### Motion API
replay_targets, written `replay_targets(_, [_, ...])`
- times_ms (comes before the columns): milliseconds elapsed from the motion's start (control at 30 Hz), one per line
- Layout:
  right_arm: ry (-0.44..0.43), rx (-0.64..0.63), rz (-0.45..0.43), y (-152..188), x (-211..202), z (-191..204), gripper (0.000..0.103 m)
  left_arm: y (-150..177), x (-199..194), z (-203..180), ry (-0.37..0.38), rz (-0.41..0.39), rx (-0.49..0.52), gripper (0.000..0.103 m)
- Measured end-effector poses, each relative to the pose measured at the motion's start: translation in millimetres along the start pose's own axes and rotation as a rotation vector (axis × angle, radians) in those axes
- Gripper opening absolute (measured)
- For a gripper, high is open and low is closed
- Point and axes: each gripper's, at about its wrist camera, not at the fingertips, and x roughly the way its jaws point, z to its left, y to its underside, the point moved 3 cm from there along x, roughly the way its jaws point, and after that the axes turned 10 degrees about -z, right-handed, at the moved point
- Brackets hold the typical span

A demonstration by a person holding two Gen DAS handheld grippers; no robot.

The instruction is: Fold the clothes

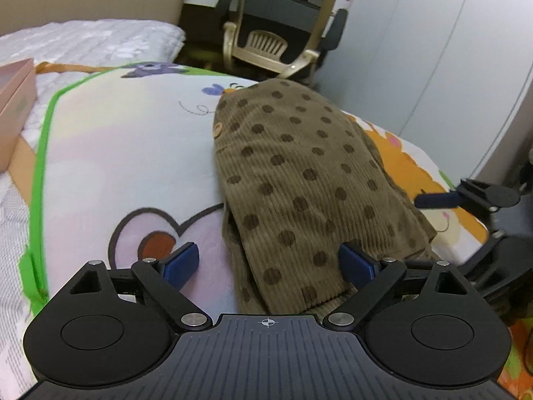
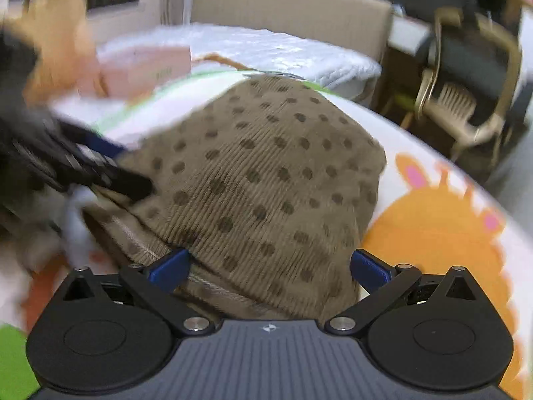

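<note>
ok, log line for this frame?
item: brown polka-dot corduroy garment, folded on cartoon-print mat | left tool: open | right tool: open

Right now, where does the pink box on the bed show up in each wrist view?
Left wrist view: the pink box sits at the far left edge, beside the green-trimmed cartoon mat.
Right wrist view: the pink box is upper left, blurred, beyond the polka-dot corduroy garment.
Shared landmark: the beige office chair, top centre in the left view, upper right in the right view.
</note>
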Motion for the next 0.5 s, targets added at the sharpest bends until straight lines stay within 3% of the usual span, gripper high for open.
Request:
replay_targets(200, [0.066, -0.104, -0.065, -17.1, 24.7, 5.7, 0.103, 10.2, -3.6, -6.0, -0.037, -0.032, 0.027, 0.094])
replay_targets(333, [0.026, -0.055, -0.033, -13.7, 29.7, -2.2, 0.103, 9.2, -7.8, -8.8, -0.046, -0.02, 0.043, 0.094])
replay_targets(500, [0.019, -0.029, -0.017, 4.5, 13.1, -15.2, 0.103, -12.8, -20.1, -10.7, 0.076, -0.086, -0.022, 0.094])
